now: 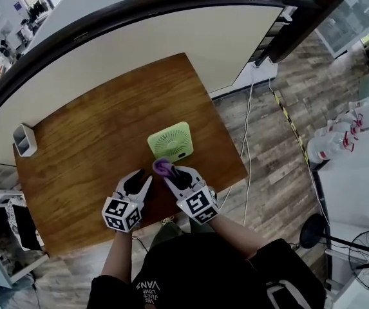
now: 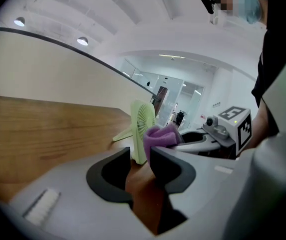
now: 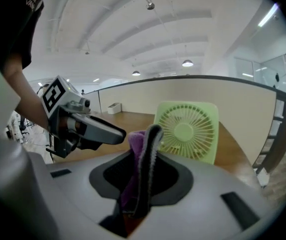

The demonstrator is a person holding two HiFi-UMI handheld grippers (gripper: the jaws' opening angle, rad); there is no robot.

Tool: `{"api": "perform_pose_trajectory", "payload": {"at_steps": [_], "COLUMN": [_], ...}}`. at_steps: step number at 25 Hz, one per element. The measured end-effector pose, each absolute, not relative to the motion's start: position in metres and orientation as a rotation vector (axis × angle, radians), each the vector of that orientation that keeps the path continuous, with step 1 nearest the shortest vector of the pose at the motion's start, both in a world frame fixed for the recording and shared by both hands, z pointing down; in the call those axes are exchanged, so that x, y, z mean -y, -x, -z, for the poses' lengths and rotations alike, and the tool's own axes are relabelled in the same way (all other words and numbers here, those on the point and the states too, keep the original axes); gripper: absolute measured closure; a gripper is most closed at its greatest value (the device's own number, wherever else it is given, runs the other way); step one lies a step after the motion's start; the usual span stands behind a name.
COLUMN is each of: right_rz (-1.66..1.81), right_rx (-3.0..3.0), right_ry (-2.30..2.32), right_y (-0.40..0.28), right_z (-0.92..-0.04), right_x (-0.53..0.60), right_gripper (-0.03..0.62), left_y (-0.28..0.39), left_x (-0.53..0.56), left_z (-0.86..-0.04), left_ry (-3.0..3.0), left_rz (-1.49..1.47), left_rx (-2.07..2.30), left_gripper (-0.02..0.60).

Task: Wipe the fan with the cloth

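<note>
So the right hand-held gripper (image 3: 146, 134) is clamped on the purple cloth (image 3: 136, 140), maybe just touching the green fan (image 3: 186, 131). The left hand-held gripper (image 2: 140, 156) is wide open, empty.

Left gripper (image 1: 140, 180) fingers (image 2: 170, 168) apart, empty; right gripper (image 1: 173, 174) fingers clamped on cloth (image 1: 162, 167).

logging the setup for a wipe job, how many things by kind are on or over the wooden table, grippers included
fan: 1
cloth: 1
white container: 1
grippers: 2, the left gripper open and the right gripper shut on the cloth
total: 5
</note>
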State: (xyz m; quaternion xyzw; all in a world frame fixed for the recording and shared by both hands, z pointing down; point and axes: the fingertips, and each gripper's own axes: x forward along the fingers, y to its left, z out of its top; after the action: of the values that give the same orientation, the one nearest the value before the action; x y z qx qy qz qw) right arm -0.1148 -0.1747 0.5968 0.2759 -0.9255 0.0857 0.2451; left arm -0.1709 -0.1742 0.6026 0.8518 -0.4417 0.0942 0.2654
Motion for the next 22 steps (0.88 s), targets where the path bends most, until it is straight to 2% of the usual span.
{"api": "perform_pose_trajectory", "payload": {"at_steps": [4, 9, 22], "right_rz": [-0.204, -0.192, -0.313], "right_rx": [2.501, 2.454, 2.342], "right_ry": [-0.698, -0.739, -1.025], "right_y": [0.129, 0.118, 0.029], "right_z": [-0.607, -0.616, -0.620], "right_x": [0.176, 0.189, 0.219], "right_gripper": [0.500, 0.500, 0.500], "left_y": [0.179, 0.183, 0.170], "left_x": [0.167, 0.164, 0.178], "left_z": [-0.597, -0.596, -0.597], "left_ry": [-2.293, -2.287, -2.292], "left_rz": [-0.228, -0.214, -0.202], "left_rx": [1.227, 1.246, 1.213], "left_gripper": [0.477, 0.543, 0.569]}}
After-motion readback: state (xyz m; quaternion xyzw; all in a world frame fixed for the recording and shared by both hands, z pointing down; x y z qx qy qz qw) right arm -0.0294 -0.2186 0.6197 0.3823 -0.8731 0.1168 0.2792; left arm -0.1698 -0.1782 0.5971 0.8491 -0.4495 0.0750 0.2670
